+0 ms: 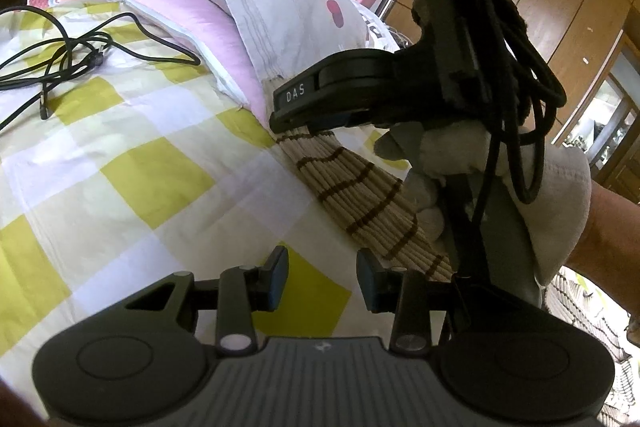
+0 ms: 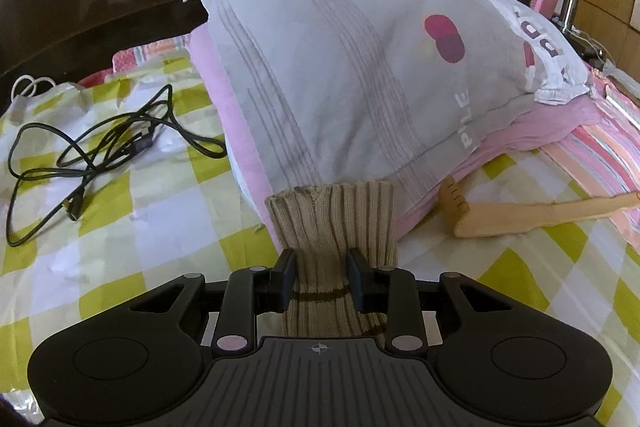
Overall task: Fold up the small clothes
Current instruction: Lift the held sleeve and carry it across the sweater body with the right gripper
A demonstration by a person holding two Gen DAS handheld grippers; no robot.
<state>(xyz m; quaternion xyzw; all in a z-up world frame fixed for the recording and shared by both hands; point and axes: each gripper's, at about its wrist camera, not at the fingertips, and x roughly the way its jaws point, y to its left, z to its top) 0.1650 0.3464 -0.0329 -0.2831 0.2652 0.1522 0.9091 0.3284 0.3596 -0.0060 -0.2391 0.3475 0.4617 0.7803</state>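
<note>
— One ribbed sock (image 2: 332,227), soft and light, held over the bed (image 2: 120,247): right tongs (image 2: 321,277) pinch its middle; left tongs (image 1: 322,277) are released.
— Limp, so grip its cuff.

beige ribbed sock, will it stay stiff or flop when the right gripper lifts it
The beige ribbed sock will probably flop: it is soft knit, bunching between the right gripper fingers. It looks light. The ribbing likely keeps it from slipping.

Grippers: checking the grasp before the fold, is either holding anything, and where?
The right gripper pinches the striped sock mid-length; the left gripper holds nothing.
</note>
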